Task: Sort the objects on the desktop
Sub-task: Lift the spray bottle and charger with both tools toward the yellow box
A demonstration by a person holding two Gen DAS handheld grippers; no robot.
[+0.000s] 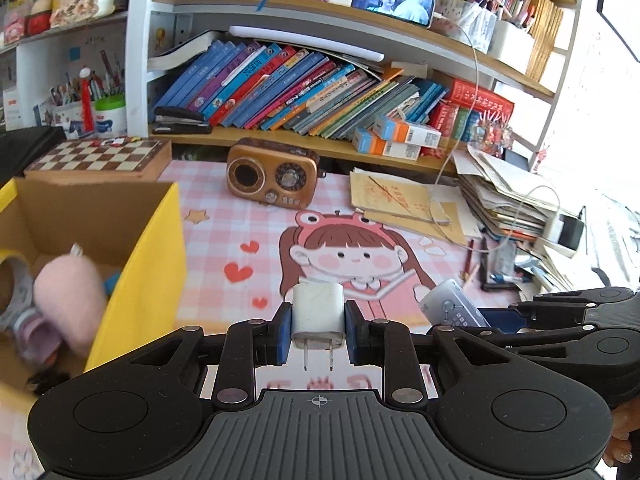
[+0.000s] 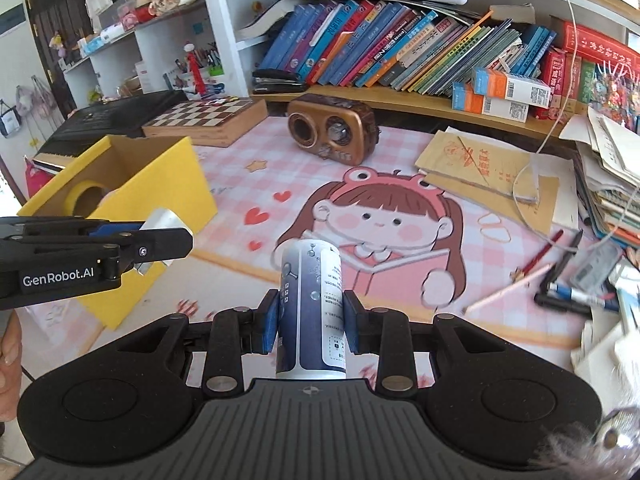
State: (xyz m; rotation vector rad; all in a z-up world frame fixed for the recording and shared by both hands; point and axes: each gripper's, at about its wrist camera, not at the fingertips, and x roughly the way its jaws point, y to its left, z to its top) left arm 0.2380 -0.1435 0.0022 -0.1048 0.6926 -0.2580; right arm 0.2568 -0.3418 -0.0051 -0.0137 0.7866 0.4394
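Note:
My left gripper (image 1: 318,330) is shut on a white plug charger (image 1: 318,312), its two prongs pointing back toward the camera. It hangs above the pink desk mat (image 1: 240,240), just right of the yellow box (image 1: 140,272). The right wrist view shows the same left gripper (image 2: 160,236) from the side, beside the yellow box (image 2: 172,184). My right gripper (image 2: 310,318) is shut on a blue-and-white cylindrical bottle (image 2: 310,304) held over the mat. In the left wrist view the bottle (image 1: 454,308) and right gripper show at lower right.
The yellow box holds a pink plush (image 1: 68,296) and a yellow tape roll (image 2: 86,198). A brown retro radio (image 1: 272,174), a chessboard box (image 1: 100,158), brown notebooks (image 1: 404,200), a paper stack (image 1: 504,196), pens (image 2: 560,276) and a bookshelf (image 1: 304,88) surround the mat.

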